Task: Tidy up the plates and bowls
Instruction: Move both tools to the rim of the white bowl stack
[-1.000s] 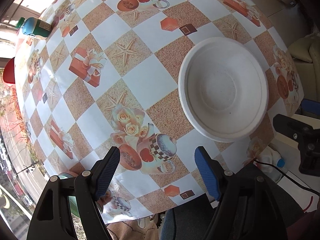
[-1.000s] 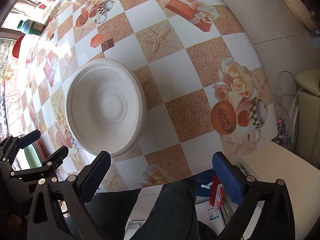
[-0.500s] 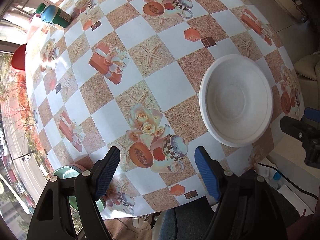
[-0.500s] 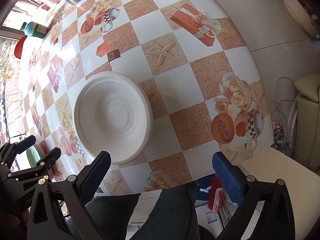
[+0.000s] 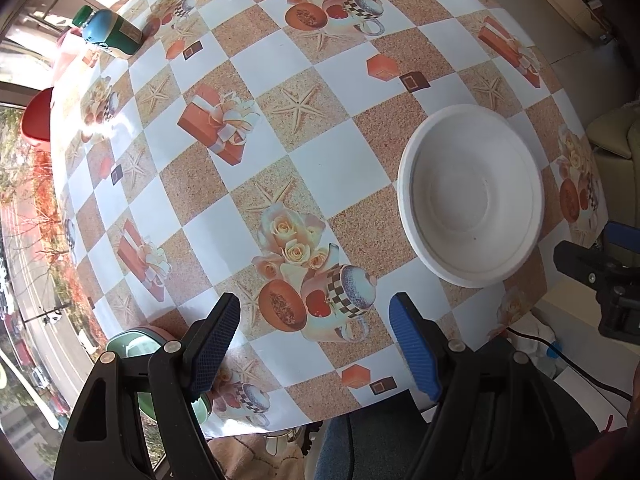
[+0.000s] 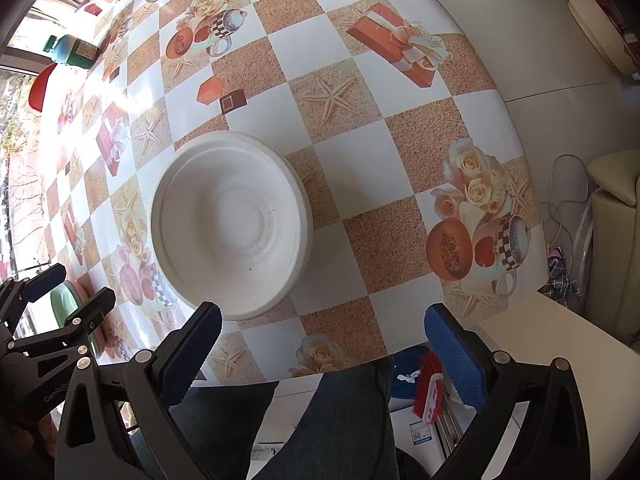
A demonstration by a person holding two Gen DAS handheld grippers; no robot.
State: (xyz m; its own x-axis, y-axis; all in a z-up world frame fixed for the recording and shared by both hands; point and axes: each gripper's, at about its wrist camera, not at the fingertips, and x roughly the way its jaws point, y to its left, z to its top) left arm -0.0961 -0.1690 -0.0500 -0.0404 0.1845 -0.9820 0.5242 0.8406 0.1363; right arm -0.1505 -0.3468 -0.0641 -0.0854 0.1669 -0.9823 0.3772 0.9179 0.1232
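At the far left of the table (image 5: 308, 168) a green bottle (image 5: 110, 36) lies on its side, well away from the work. At the near left edge sits a green bowl (image 5: 132, 346) on something pink; it is partly hidden behind the left gripper (image 5: 312, 344). That gripper hangs above the table and points down. Its blue pads are spread wide and nothing is between them, so it has let go and is free to pick something up. The green bowl is just beside it, so I think that is the one it may take next.

To the right sits the white bowl (image 6: 230, 224), open side up, near the table's near edge. It looks like the place to stack things. The right gripper (image 6: 320, 344) hangs over the near edge just beside it, spread wide too, with nothing in it.
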